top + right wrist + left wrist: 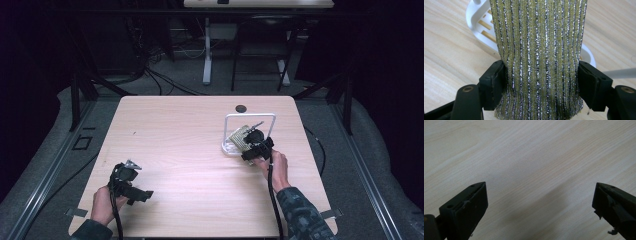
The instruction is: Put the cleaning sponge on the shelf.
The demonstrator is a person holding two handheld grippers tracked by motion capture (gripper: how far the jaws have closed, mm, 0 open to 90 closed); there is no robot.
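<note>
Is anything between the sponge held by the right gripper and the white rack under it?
Nothing visible. The right gripper has its jaws pinched on the striped sponge, which hangs directly over the white rack with no other object between them. The rack's bar stands behind.

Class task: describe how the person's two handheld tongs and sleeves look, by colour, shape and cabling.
Both the left tongs and right tongs are black with blocky flat jaws and a trailing black cable; the left carries a grey three-cornered plate. The right sleeve is dark camouflage-patterned.

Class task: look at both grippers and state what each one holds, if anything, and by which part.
The right gripper clamps a yellow-green, silver-striped scouring sponge across its near end, one pad on each side, above the white rack. The left gripper is open, holding nothing.
</note>
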